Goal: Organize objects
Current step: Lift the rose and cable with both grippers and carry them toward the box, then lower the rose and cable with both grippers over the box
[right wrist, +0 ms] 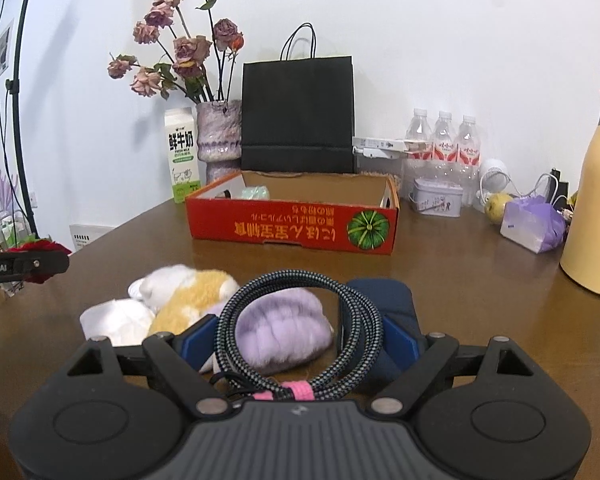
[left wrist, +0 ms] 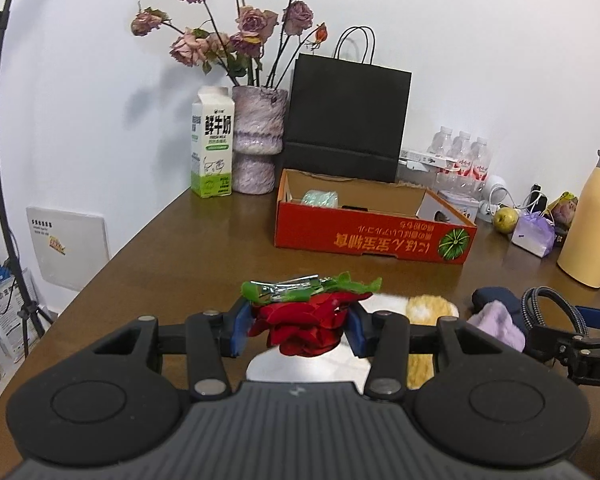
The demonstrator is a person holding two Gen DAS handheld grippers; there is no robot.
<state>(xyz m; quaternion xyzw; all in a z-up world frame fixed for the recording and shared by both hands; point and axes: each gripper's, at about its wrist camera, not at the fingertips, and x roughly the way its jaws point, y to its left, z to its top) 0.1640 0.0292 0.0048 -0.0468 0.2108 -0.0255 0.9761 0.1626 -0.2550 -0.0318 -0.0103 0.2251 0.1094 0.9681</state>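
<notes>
My left gripper (left wrist: 299, 320) is shut on a red fabric rose (left wrist: 300, 338) with green leaves and a metal clip, held above the brown table (left wrist: 188, 248). My right gripper (right wrist: 300, 338) is shut on a coil of braided grey cable (right wrist: 300, 280) tied with a pink band, its blue pads (right wrist: 198, 340) pressing the coil's sides. On the table below lie a white-and-orange plush (right wrist: 188, 296), a purple plush (right wrist: 280, 328) and a navy soft item (right wrist: 392, 292). Beyond them stands an open red cardboard box (right wrist: 292, 228) with a pale green object (right wrist: 254, 193) inside.
Behind the box stand a black paper bag (right wrist: 298, 116), a vase of dried roses (right wrist: 218, 140) and a milk carton (right wrist: 182, 156). To the right are water bottles (right wrist: 444, 140), a tin (right wrist: 436, 198), a purple pouch (right wrist: 534, 226) and a yellow flask (right wrist: 596, 200). The table edge runs diagonally at left.
</notes>
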